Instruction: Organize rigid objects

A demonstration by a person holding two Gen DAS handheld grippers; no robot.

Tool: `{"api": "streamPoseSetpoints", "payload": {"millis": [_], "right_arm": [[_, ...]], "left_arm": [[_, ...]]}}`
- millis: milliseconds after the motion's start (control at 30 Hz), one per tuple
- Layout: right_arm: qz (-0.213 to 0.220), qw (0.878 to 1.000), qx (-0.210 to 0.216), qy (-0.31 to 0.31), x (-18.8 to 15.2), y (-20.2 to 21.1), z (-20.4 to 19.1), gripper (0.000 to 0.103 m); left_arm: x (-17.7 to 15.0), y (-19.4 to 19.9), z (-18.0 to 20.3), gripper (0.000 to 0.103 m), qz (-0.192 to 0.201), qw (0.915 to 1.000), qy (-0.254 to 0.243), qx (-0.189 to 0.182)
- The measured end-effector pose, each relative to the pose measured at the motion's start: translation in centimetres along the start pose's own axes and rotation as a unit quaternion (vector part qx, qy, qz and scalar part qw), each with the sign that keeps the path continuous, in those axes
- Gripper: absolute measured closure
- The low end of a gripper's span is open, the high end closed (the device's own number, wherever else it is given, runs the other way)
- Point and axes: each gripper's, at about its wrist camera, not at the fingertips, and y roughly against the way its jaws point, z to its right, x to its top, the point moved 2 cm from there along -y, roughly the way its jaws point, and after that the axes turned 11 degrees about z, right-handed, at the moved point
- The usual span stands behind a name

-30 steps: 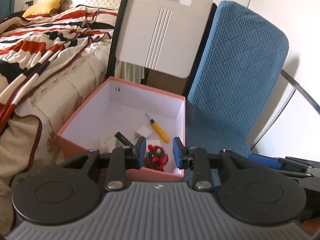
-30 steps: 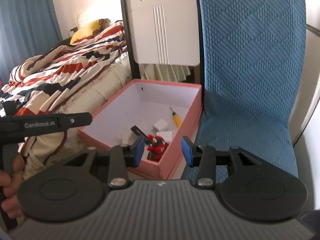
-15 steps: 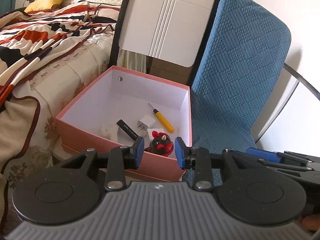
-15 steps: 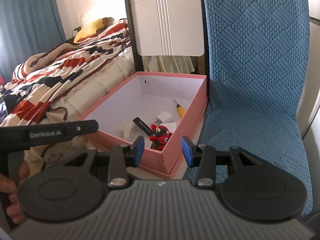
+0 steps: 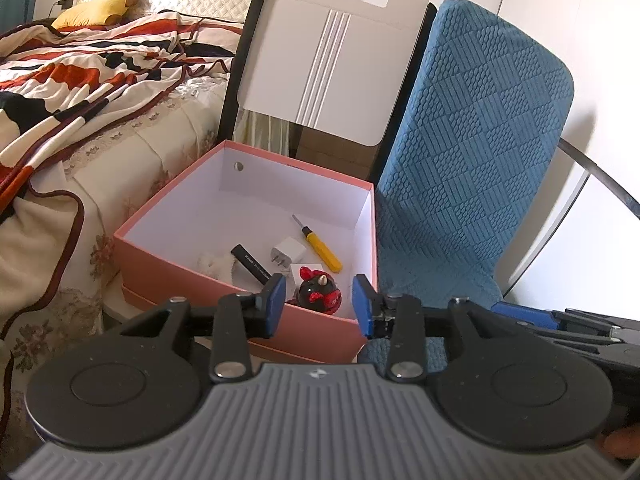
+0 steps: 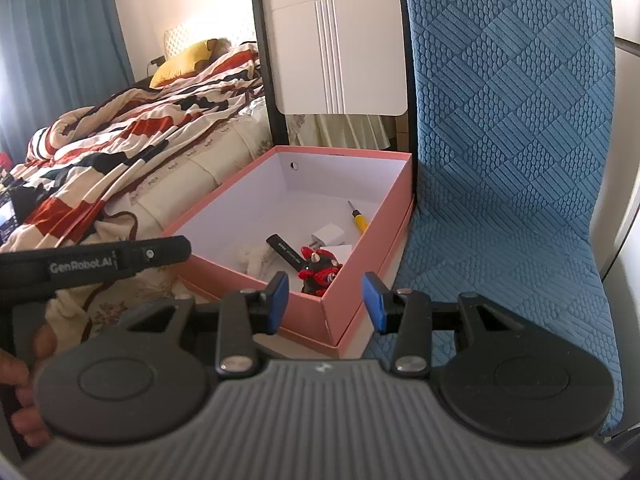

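A pink box [image 5: 192, 276] [image 6: 360, 224] with a white inside stands between the bed and a blue chair. In it lie a yellow-handled screwdriver [image 5: 320, 250] [image 6: 359, 220], a white plug [image 5: 287, 254] [image 6: 329, 236], a black stick [image 5: 250, 263] [image 6: 285, 251], a white fluffy thing [image 5: 214, 265] [image 6: 254, 258] and a black-and-red figurine [image 5: 318, 294] [image 6: 320, 270]. My left gripper [image 5: 319, 305] is open and empty, near and above the box's front wall. My right gripper [image 6: 325, 300] is open and empty, over the box's near right corner.
A blue fabric chair [image 5: 472, 168] [image 6: 512, 152] stands right of the box. A white folding chair back [image 5: 328, 64] [image 6: 336, 44] leans behind it. A bed with a striped blanket [image 5: 60, 80] [image 6: 120, 140] lies to the left. The left tool's body [image 6: 92, 262] shows in the right wrist view.
Both grippers have drawn back and up from the box, so more of its inside shows. Both stay open and empty. The objects in the box have not moved.
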Motion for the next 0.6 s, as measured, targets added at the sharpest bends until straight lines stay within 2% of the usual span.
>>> {"api": "streamPoseSetpoints", "payload": {"millis": [100, 167, 233, 300, 367, 600], "right_arm": [[0.002, 1.0, -0.002, 0.001, 0.09, 0.02, -0.04, 0.059], [0.003, 1.0, -0.003, 0.001, 0.1, 0.0, -0.02, 0.057], [0.004, 1.0, -0.002, -0.001, 0.1, 0.02, 0.08, 0.051], [0.007, 1.0, -0.008, 0.005, 0.07, 0.05, 0.1, 0.025], [0.01, 1.0, -0.018, 0.011, -0.03, 0.09, 0.14, 0.014], [-0.009, 1.0, -0.017, 0.008, -0.3, -0.63, 0.46, 0.013]], "left_arm": [[0.15, 0.2, 0.13, 0.044, 0.004, 1.0, 0.0, 0.001], [0.31, 0.34, 0.0, 0.02, 0.007, 1.0, 0.005, 0.003], [0.46, 0.51, -0.19, 0.01, 0.014, 0.9999, 0.007, 0.002], [0.58, 0.57, -0.31, 0.007, 0.018, 0.9998, 0.003, 0.004], [0.58, 0.51, -0.3, 0.003, 0.016, 0.9999, -0.004, 0.005], [0.31, 0.33, -0.62, 0.002, 0.016, 0.9998, -0.001, 0.011]]}}
